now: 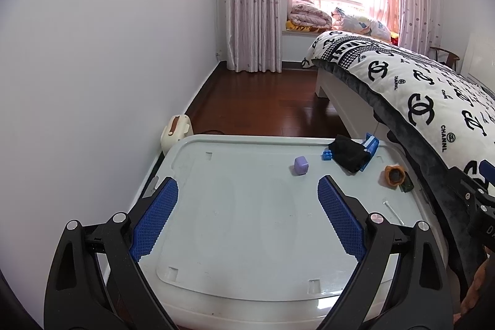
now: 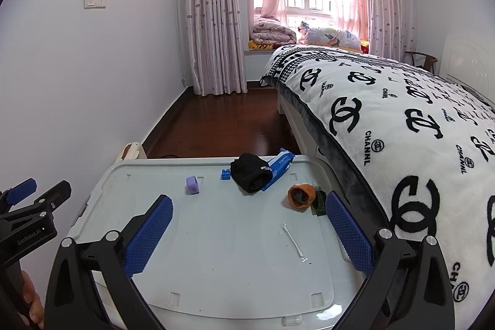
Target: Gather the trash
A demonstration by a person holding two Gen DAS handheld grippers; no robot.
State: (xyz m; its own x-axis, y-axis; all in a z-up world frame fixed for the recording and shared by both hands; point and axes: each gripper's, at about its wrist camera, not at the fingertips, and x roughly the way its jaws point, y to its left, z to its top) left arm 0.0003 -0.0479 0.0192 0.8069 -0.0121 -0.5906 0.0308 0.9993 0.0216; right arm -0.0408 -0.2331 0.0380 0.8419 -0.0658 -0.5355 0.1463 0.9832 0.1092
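Note:
A pale grey bin lid (image 1: 241,221) (image 2: 216,252) carries small items. A white cotton swab (image 2: 292,238) (image 1: 393,211) lies near its right side. An orange peel cup (image 2: 299,195) (image 1: 394,175) sits beside a dark green bottle (image 2: 320,202). A blue wrapper (image 2: 280,164) (image 1: 370,146) lies under a black sock (image 2: 251,171) (image 1: 349,156). A blue toy brick (image 2: 225,174) (image 1: 327,155) and a lilac cube (image 2: 193,185) (image 1: 300,165) sit farther left. My left gripper (image 1: 247,190) and right gripper (image 2: 249,206) are both open and empty above the lid's near half.
A bed (image 2: 417,129) with a black-and-white patterned cover runs along the lid's right side. A white wall (image 1: 92,67) is close on the left. A cream container (image 1: 174,130) stands behind the lid's far left corner. Dark wood floor (image 1: 263,101) lies beyond.

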